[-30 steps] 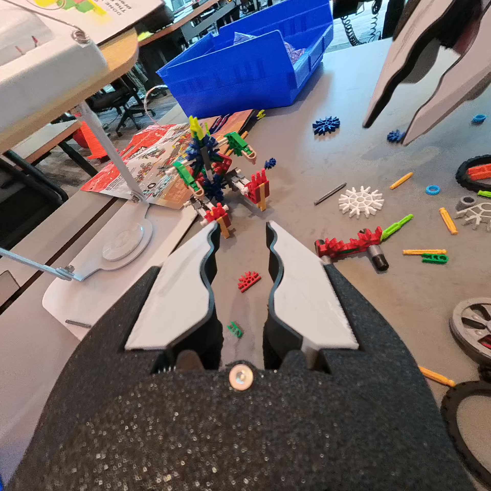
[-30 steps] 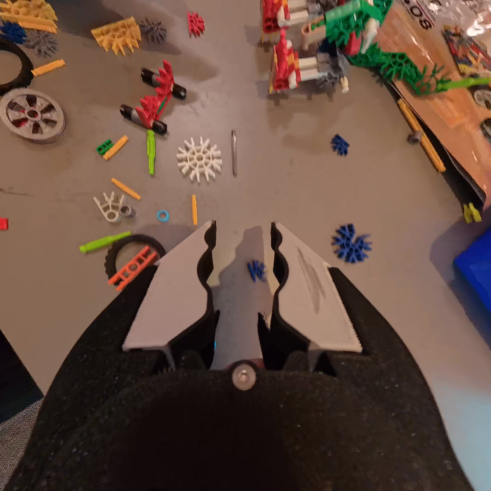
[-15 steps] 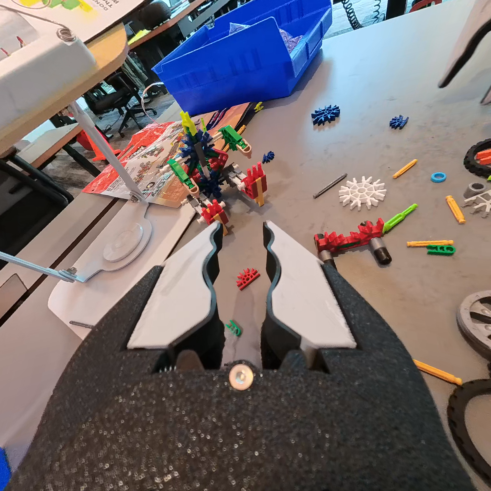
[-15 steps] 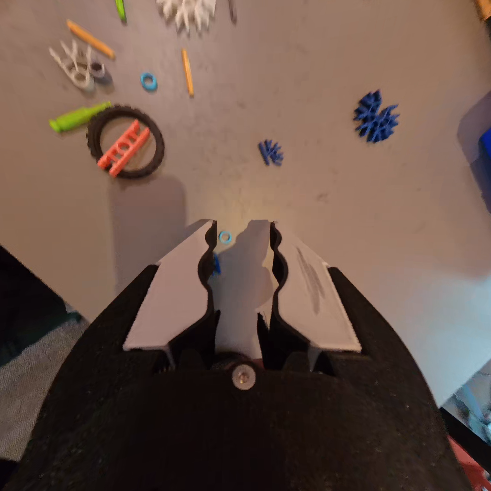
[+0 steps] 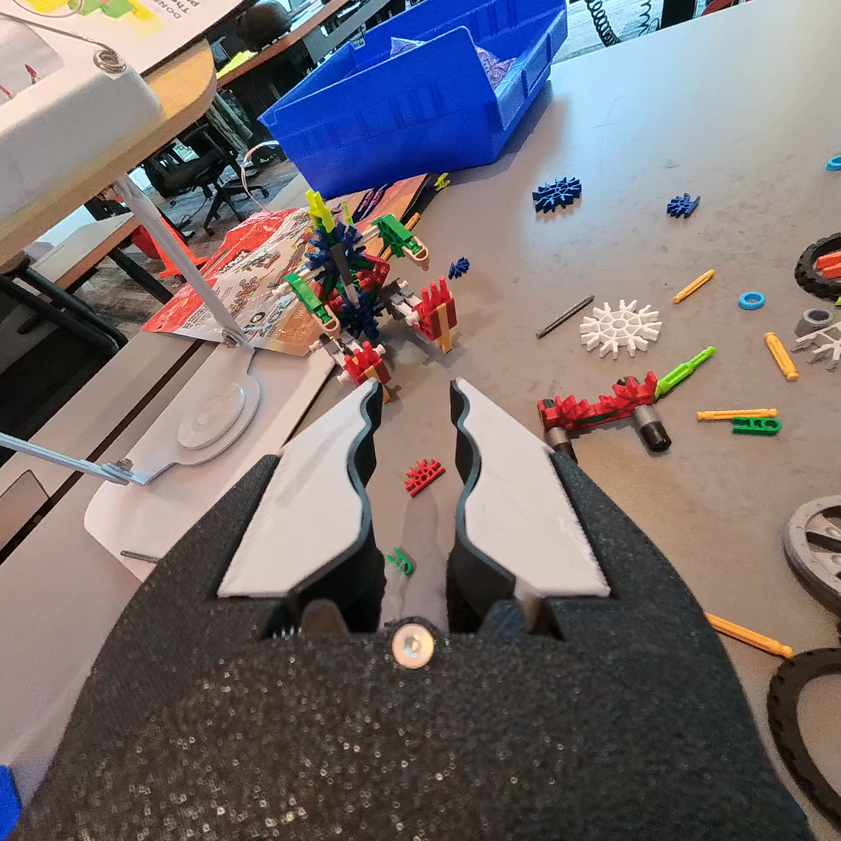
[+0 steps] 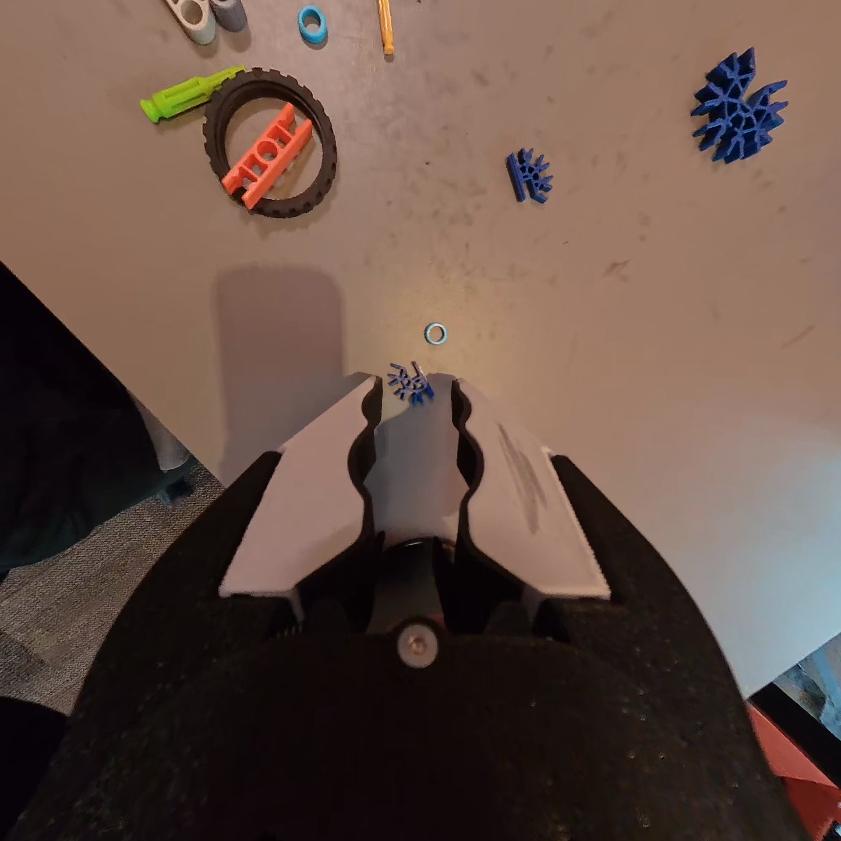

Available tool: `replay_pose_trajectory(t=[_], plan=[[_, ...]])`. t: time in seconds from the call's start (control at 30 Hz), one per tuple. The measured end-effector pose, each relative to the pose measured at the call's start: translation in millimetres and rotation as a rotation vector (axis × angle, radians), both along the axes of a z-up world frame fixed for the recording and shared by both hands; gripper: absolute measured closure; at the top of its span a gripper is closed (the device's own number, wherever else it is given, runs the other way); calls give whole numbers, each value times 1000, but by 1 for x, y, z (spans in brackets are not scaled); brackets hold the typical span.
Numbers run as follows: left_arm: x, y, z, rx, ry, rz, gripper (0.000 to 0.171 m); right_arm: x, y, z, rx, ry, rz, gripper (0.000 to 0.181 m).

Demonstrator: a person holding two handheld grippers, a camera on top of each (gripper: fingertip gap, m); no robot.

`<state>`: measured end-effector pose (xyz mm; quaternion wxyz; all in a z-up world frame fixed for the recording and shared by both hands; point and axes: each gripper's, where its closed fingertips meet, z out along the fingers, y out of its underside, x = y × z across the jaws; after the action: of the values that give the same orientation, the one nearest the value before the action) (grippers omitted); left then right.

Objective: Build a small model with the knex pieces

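My left gripper [image 5: 414,391] is open and empty, low over the grey table. Between its fingers lie a small red fan connector [image 5: 423,475] and a small green clip [image 5: 399,562]. Just beyond its tips stands a multicoloured rod-and-connector model [image 5: 359,291]. My right gripper [image 6: 415,380] is open and empty, pointing down at the table near its edge. A small blue connector [image 6: 409,382] lies at the mouth of its fingers, with a light blue ring [image 6: 436,333] just past it.
A blue bin [image 5: 409,100] and an orange leaflet [image 5: 255,291] sit behind the model. A red assembly [image 5: 600,405], white snowflake connector [image 5: 620,326], rods and wheels lie right. In the right wrist view: a tyre [image 6: 271,141] holding an orange piece, blue connectors [image 6: 528,175] [image 6: 737,109]. Tip to tip, the grippers are about 30 cm apart.
My right gripper has pulled back toward the table edge and dropped lower, leaving the left wrist view; a small blue connector now lies at its tips. My left gripper shifted only slightly.
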<state>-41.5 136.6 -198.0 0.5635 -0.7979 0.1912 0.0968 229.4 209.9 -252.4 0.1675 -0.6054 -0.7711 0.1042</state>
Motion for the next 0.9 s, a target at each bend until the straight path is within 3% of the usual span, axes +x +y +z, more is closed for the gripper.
replay_pose_trajectory(t=[0.33,0.5,0.63,0.8,0.9], plan=[[-1,0,-1,-2,17,4,144,1,-5,-2,-67,37,-28,165],[8,1,15,40,70,-13,144,-8,-7,14,-51,106,-7,165],[61,10,25,-14,70,-156,142,-26,-3,27,-49,176,11,165],[126,33,8,-155,161,-319,141,-39,4,19,-63,167,18,165],[143,57,-4,-220,170,-352,140,-44,4,17,-72,174,27,165]])
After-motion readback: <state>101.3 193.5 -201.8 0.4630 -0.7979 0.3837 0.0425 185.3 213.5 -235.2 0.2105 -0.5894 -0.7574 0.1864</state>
